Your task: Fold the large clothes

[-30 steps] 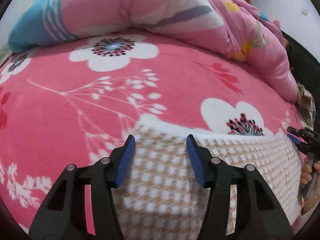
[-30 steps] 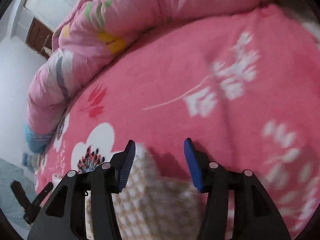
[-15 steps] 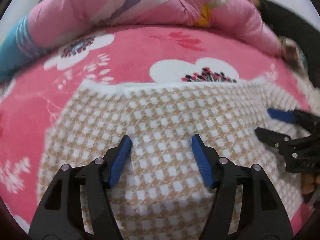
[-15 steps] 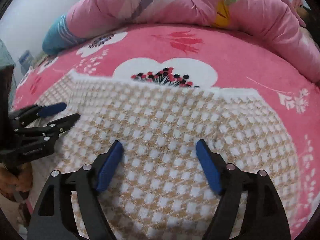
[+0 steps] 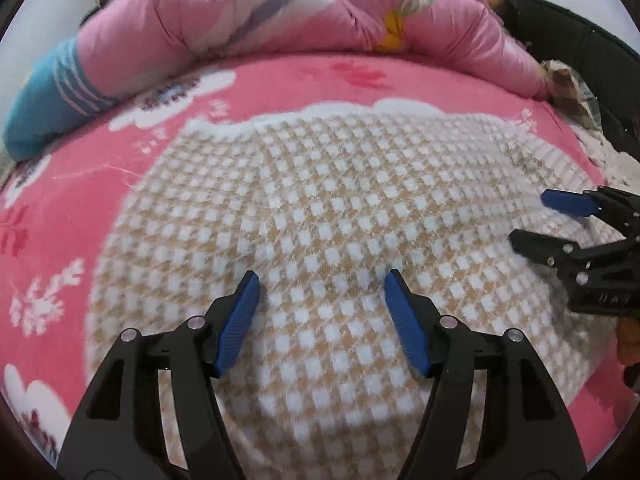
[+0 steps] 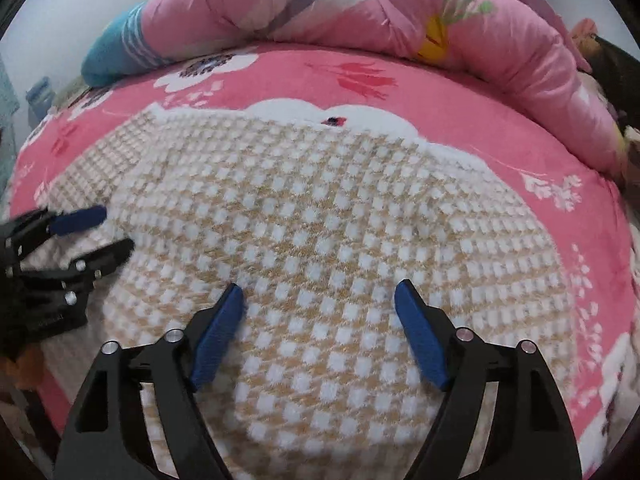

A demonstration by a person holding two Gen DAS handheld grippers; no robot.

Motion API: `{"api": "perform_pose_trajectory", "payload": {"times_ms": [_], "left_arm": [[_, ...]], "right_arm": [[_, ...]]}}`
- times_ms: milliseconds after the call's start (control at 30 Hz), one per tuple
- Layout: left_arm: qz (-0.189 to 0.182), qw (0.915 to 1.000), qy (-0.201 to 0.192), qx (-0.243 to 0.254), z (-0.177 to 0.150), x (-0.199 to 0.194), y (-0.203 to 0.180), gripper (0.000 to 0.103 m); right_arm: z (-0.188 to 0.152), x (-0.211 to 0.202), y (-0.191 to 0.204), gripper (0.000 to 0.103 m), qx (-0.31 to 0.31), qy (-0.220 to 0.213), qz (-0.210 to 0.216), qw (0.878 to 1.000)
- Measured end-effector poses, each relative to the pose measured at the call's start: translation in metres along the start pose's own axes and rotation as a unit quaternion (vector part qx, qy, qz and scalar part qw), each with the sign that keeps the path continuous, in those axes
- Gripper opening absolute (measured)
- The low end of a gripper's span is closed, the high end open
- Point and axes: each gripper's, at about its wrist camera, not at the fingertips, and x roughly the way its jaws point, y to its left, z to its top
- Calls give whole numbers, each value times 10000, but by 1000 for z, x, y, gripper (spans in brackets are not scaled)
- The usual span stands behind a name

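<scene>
While spread flat, checked garment (image 5: 340,208), floral bedsheet (image 5: 72,216)

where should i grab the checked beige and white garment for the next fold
Probably by its far white-trimmed edge, one gripper towards each end, coming down from above and pinching the hem. The checked garment lies flat on the pink floral blanket, so only its edges offer a lip to take. The left gripper and right gripper are both open and hold nothing.
</scene>
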Motion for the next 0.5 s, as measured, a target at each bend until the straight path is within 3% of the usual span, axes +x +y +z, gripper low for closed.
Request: {"api": "perform_pose_trajectory", "payload": {"times_ms": [100,167,233,333,400,500], "left_arm": [[35,9992,-345,212,-17,-37,-4,62],[298,9988,-259,278,-31,-37,-4,64],[419,9989,43,205,-44,-17,0,68],[658,9965,-261,439,-54,-17,-5,71],[526,9977,-321,298,-56,-35,-5,69],[367,9968,-695,172,-73,-73,4,69]], "right_arm": [[-13,-42,7,75,-46,-303,270,9992],[-27,-51,12,75,-132,-362,228,9990],[-44,-28,17,76,-161,-69,130,9998],[-50,-2,19,79,-39,-24,93,9999],[-46,-24,16,79,221,-64,170,9996],[-61,-60,17,79,63,-516,162,9985]]}}
